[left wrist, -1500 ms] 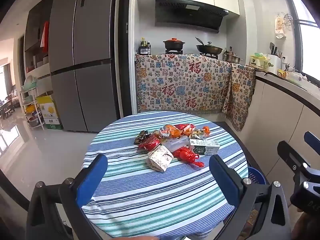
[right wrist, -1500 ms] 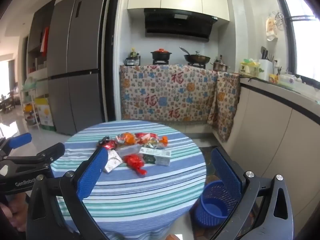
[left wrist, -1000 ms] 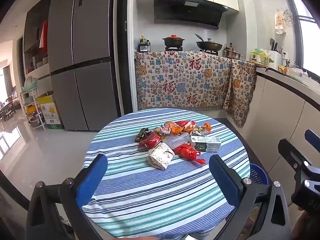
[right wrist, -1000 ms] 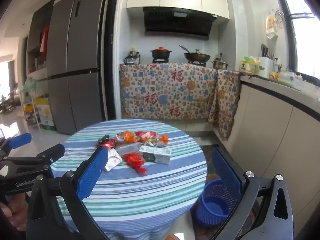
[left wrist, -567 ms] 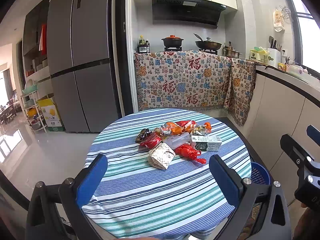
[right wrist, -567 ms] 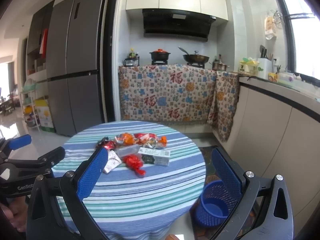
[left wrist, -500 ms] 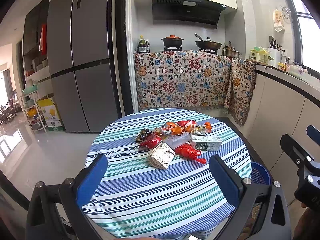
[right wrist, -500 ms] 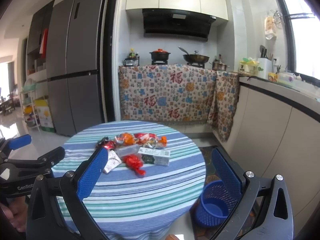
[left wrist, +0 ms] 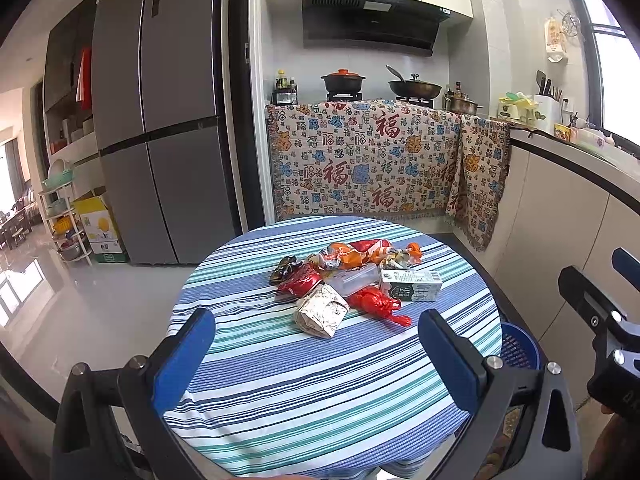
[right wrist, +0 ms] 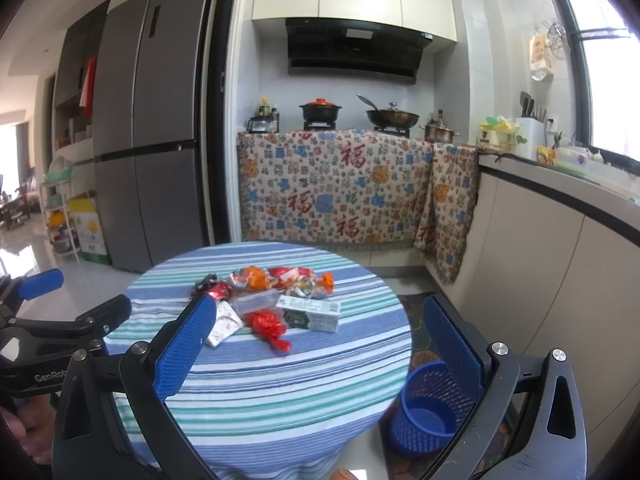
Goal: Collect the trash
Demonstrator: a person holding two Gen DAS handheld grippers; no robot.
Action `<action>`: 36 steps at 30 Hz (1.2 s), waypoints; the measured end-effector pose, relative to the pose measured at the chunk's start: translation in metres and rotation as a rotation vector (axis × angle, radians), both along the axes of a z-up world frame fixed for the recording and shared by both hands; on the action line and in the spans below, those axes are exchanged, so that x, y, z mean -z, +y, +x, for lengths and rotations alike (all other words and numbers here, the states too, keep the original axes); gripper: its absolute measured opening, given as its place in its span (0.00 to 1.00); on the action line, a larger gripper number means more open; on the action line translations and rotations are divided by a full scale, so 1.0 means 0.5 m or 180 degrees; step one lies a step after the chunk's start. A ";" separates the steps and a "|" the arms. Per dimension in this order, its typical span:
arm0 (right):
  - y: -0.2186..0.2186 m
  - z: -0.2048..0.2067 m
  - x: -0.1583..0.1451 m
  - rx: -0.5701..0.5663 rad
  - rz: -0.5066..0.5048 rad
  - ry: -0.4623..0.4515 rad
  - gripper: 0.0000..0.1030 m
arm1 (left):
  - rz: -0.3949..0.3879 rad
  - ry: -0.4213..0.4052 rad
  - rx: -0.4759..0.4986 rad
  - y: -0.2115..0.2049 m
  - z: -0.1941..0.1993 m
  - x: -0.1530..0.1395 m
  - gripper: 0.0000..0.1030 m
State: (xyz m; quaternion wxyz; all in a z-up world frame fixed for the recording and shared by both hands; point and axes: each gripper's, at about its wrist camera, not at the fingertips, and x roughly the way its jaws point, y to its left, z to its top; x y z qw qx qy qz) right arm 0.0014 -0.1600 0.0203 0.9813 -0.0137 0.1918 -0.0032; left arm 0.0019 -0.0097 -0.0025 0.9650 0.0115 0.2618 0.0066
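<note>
A pile of trash lies on the round striped table [left wrist: 280, 392]: a white patterned paper wad [left wrist: 321, 310], a red wrapper [left wrist: 374, 303], a green-and-white carton [left wrist: 412, 285], a clear plastic bottle [left wrist: 354, 279] and orange snack bags [left wrist: 352, 254]. The pile also shows in the right wrist view [right wrist: 272, 306]. A blue mesh bin [right wrist: 430, 410] stands on the floor right of the table. My left gripper [left wrist: 316, 356] is open and empty, short of the pile. My right gripper [right wrist: 320, 348] is open and empty, farther back.
A grey fridge [left wrist: 160, 140] stands at back left. A stove counter draped in patterned cloth [left wrist: 372, 168] is behind the table. A cabinet run [right wrist: 560, 248] lines the right wall. A rack and box [left wrist: 92, 228] stand at far left.
Both grippers stayed open and nearly still; the views shifted only slightly, with the table drifting a little in frame.
</note>
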 end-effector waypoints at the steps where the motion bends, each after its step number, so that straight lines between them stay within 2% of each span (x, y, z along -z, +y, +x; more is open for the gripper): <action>1: 0.000 0.000 0.000 0.0001 0.0003 0.0001 1.00 | 0.0003 0.0002 0.0000 0.000 0.000 0.001 1.00; 36: 0.003 0.001 -0.002 -0.0014 0.0005 0.0010 1.00 | 0.0001 0.0019 0.0017 -0.007 -0.003 0.002 1.00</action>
